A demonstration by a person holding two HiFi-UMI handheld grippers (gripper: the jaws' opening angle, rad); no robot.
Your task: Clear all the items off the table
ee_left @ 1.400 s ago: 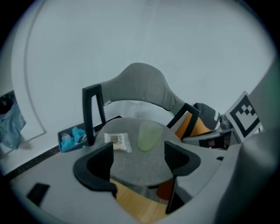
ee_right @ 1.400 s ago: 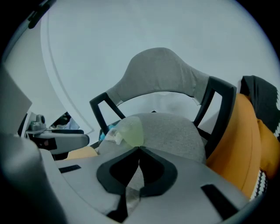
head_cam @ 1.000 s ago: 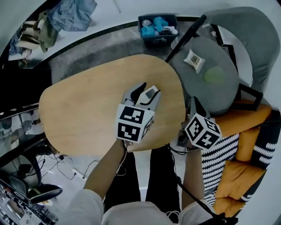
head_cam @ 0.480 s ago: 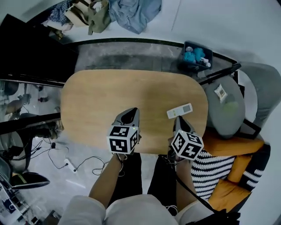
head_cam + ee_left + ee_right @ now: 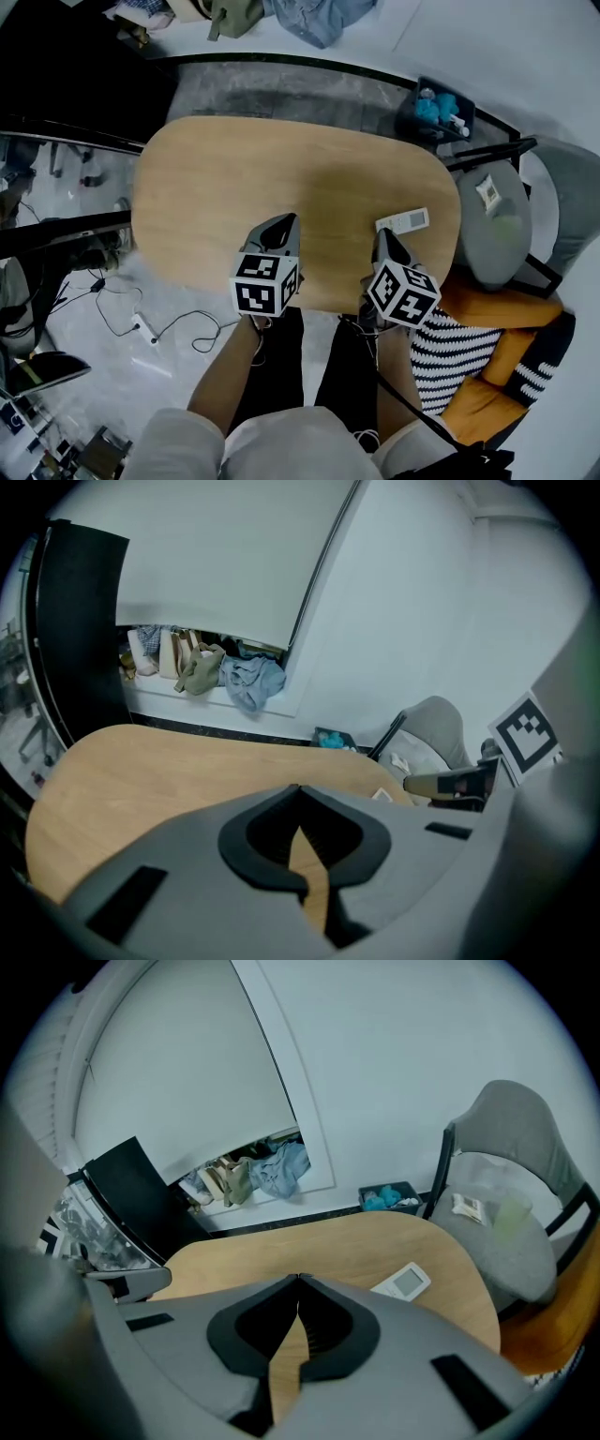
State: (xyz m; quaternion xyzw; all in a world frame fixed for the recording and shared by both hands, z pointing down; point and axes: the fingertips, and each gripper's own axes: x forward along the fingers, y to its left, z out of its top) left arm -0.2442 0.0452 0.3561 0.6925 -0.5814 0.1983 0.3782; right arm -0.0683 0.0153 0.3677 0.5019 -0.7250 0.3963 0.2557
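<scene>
A white remote [image 5: 401,221] lies on the wooden table [image 5: 234,187] near its right end, and also shows in the right gripper view as the remote [image 5: 403,1282]. My left gripper [image 5: 279,225] is over the table's near edge, well left of the remote, jaws shut on nothing. In its own view the left gripper [image 5: 298,789] has its tips touching, and the remote [image 5: 382,794] peeks past the right jaw. My right gripper [image 5: 384,236] is just on the near side of the remote, apart from it. In its own view the right gripper [image 5: 298,1279] is shut and holds nothing.
A grey chair [image 5: 492,225] with a small packet [image 5: 487,192] on its seat stands off the table's right end. A dark bin [image 5: 436,111] of blue items sits on the floor behind it. Clothes [image 5: 309,14] lie by the far wall. Cables [image 5: 141,323] trail at the left.
The left gripper, open at the remote a second ago, has shut and drawn back to the table's near edge, with the remote left lying on the table. The right gripper has come in beside it.
</scene>
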